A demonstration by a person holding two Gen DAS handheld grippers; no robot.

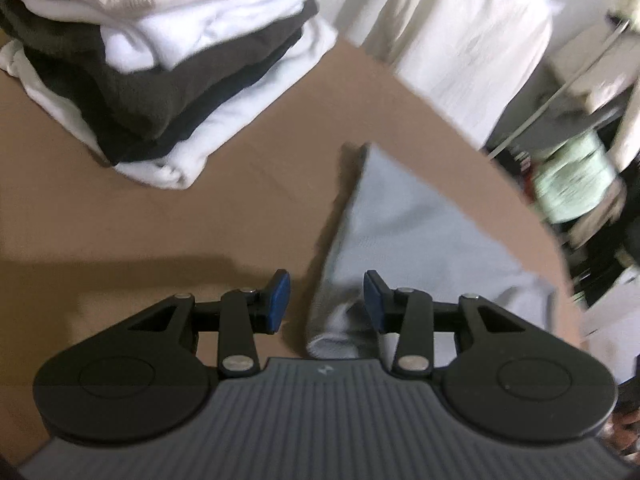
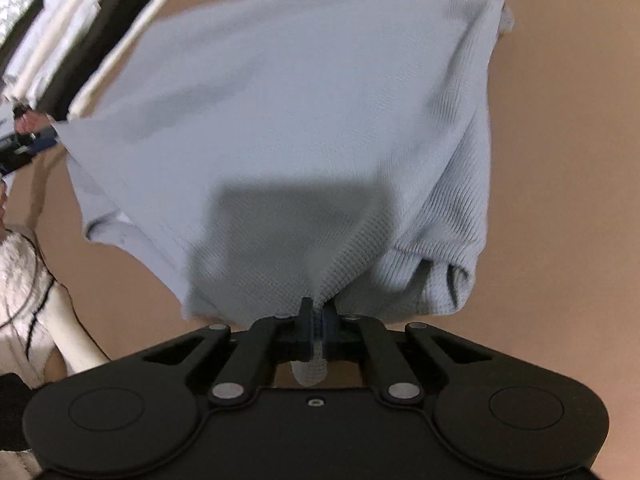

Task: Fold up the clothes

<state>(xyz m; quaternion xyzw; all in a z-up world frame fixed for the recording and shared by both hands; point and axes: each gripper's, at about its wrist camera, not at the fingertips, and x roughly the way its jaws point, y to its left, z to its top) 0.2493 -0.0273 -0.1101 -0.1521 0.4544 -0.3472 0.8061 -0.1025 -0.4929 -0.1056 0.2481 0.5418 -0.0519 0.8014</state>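
- At far left, a stack (image 1: 160, 72) of folded white, cream and dark clothes sits on the tan surface (image 1: 120, 220), well apart from the work in hand.
- The left claw (image 1: 326, 306) has its two blue pads apart. A rolled edge of the pale blue garment (image 1: 400, 232) lies between them, touching or nearly touching the right pad only; nothing is clamped.
- The garment lies on the surface right of the stack, partly folded, with doubled layers along its right side in the right wrist view.
- The right claw (image 2: 318, 328) is together, clamped on a bunched near edge of the garment (image 2: 300, 120); a nub of cloth pokes out behind the pads.
- Step, as I judge it: mid-fold, one edge gripped and the other not yet taken.
- Next move likely calls for the left claw to close on its edge, then both to carry the cloth over evenly so the layers do not skew.
- At far right, off the surface, blurred clutter includes a pale green labelled item (image 1: 572, 184); its writing cannot be read. No brand is legible anywhere.
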